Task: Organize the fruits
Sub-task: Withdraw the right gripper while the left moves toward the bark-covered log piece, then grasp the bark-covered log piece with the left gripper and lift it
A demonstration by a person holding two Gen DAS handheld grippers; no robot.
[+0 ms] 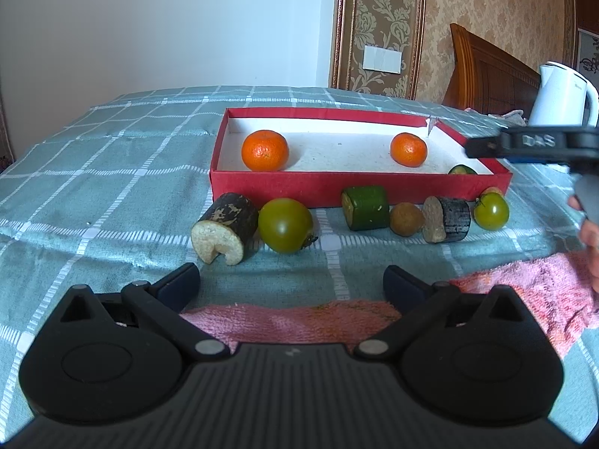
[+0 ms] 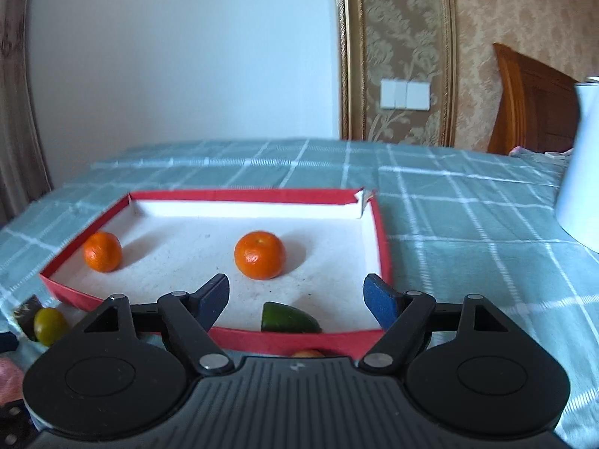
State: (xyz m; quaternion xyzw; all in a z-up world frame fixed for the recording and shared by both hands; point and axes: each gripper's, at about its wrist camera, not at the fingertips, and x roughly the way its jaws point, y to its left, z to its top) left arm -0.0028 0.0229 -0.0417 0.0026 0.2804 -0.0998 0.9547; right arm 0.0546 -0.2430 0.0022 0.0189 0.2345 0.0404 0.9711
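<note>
A red tray with a white floor holds two oranges and a green piece in its near right corner. In front of the tray lie a dark cut log piece, a green tomato, a green cylinder, a brown fruit, a second dark piece and another green tomato. My left gripper stands open short of this row, nothing between its jaws. My right gripper hovers open over the tray's near edge above the green piece.
A pink towel lies under the left gripper. A white kettle stands at the right on the green checked cloth. A wooden headboard is behind it. A person's hand shows at the right edge.
</note>
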